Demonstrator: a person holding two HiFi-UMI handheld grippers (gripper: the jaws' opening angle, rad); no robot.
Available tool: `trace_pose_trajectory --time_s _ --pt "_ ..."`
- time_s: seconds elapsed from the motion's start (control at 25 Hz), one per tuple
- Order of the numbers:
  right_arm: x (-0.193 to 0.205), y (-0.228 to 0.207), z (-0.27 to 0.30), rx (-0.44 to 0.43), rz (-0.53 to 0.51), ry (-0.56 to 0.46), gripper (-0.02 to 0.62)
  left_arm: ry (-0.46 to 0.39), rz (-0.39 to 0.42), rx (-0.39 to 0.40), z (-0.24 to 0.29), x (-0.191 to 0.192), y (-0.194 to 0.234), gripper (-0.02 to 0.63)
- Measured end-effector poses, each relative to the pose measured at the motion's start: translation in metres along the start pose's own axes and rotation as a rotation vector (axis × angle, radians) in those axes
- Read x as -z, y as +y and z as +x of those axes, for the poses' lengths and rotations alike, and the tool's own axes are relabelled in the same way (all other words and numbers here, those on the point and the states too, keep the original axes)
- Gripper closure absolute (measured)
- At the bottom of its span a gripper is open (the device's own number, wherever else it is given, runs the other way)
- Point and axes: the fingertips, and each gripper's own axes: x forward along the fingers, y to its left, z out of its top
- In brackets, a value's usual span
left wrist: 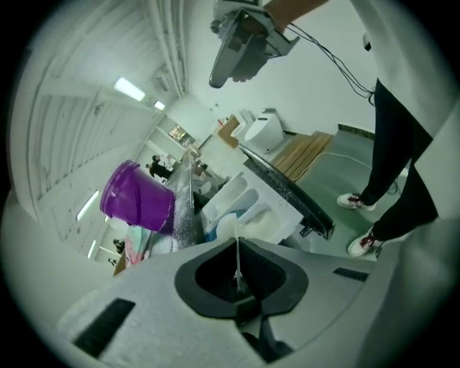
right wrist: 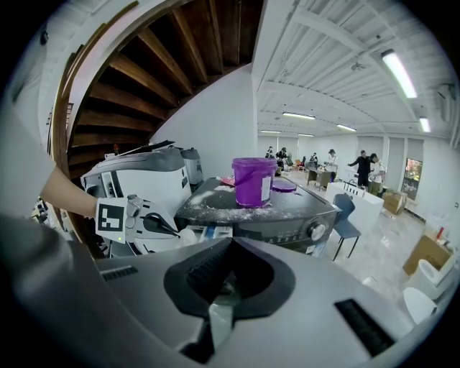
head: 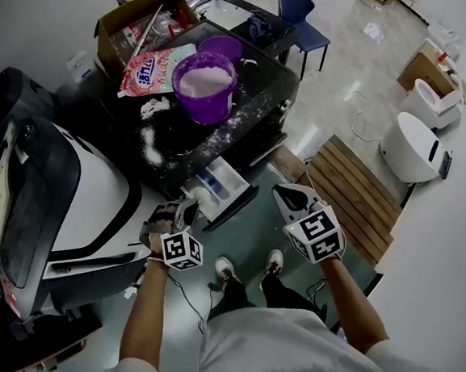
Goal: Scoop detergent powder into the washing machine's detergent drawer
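Head view: both grippers are hovering low in front of the washer, well short of the powder. Left gripper (head: pixel 180 214) is sitting just beside the pulled-out drawer (head: pixel 219 184); its own view is showing the jaws pressed together, empty. Right gripper (head: pixel 287 197) is hanging a little to the right of the drawer, jaws likewise closed on nothing in its own view. Drawer is standing open, so that step is looking done. Whether any powder is lying in its compartments, cannot tell. No scoop is showing anywhere.

Further back, loose powder (head: pixel 150 145) is lying spilled across the black washer top (head: pixel 272 72). Purple bucket (head: pixel 205 85) is standing upright on that top, uncovered, with white powder filling it near the rim. Lid (head: pixel 222 47) is lying just behind it, and the detergent bag (head: pixel 155 70) is lying flat to its left.

Judging: the scooping itself is looking undone. Getting a scoop, filling it from the bucket and tipping it into the drawer are all remaining.
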Motion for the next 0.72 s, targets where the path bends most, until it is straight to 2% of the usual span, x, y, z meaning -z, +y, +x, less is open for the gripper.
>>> trace_pose_trajectory --time_s 0.16,0.32,0.56,0.72 --pt "0.003 0.001 0.0 0.001 0.0 0.005 0.591 0.003 0.106 -0.072 -0.003 -0.003 0.004 0.591" --pt "0.006 0.002 -0.001 0.005 0.002 0.008 0.591 -0.001 0.113 -0.095 -0.005 -0.003 0.005 0.591" --pt "0.009 0.004 -0.001 0.009 0.005 0.015 0.591 -0.038 0.037 -0.066 -0.005 -0.006 0.002 0.591" --pt "0.011 0.004 -0.002 0.01 0.006 0.015 0.591 -0.023 -0.096 -0.014 0.001 0.004 -0.003 0.591"
